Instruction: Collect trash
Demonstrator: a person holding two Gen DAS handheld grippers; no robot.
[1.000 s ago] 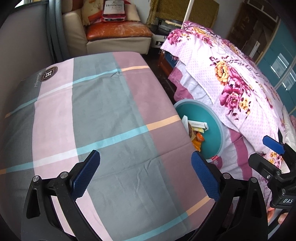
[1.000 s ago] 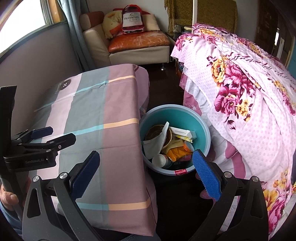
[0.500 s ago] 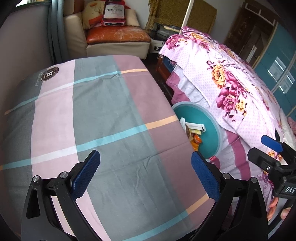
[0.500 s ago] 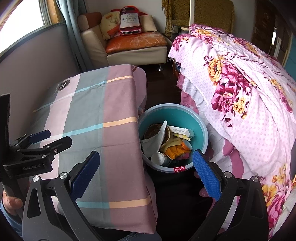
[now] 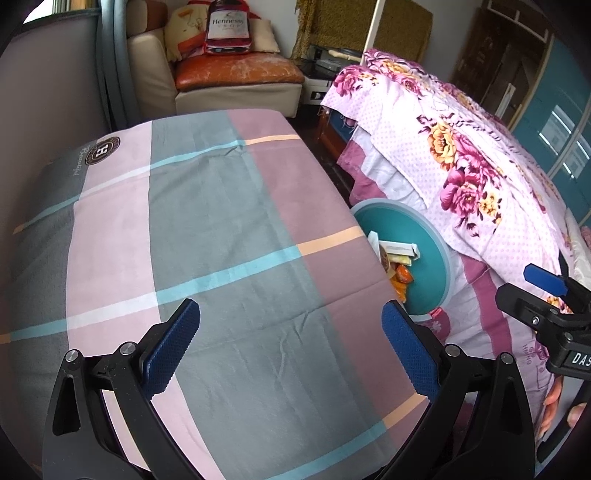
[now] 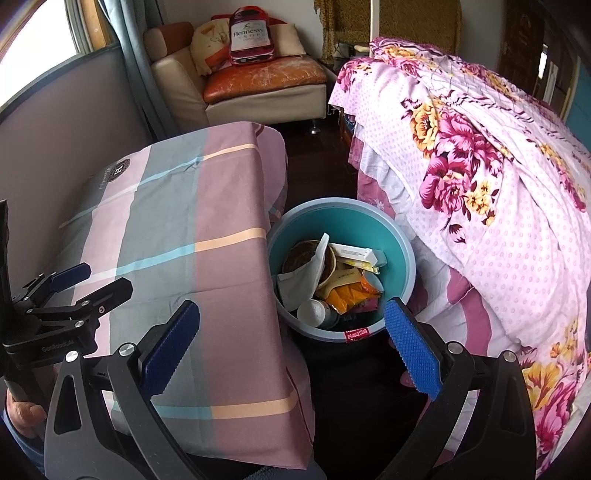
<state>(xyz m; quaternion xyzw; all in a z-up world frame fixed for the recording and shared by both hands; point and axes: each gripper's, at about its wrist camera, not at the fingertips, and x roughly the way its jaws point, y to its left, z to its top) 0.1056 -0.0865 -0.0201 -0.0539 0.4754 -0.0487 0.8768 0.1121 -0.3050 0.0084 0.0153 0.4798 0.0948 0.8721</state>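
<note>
1. The left gripper point(image 5: 290, 343) is held above the table covered by a checked cloth point(image 5: 229, 229). Its blue-padded jaws are spread wide, and nothing is held between them.
2. The right gripper point(image 6: 291, 347) is held above the near rim of the teal bin point(image 6: 400, 236). Its jaws are likewise spread wide, with nothing gripped.
3. The teal bin is set on the dark floor, between the right edge of the table and the bed with the floral cover point(image 6: 480, 177). It is just beside both.
4. The trash is located inside the bin. A white paper wrapper point(image 6: 304, 275), a brown round bowl point(image 6: 303, 254), a long white carton point(image 6: 360, 254), an orange packet point(image 6: 349, 295) and a white cup point(image 6: 312, 313) lying on its side are piled together there.
5. In the left wrist view, only part of the bin interior is seen; the rest is hidden by the table edge.
6. No loose item is seen on the visible part of the cloth.
7. A cream armchair with an orange cushion point(image 6: 266, 79) is placed at the far wall, and a bottle-shaped red pillow point(image 6: 251, 35) is propped on it.
8. A hand point(image 6: 20, 410) is seen at the lower left of the right wrist view, on the left gripper's handle.
</note>
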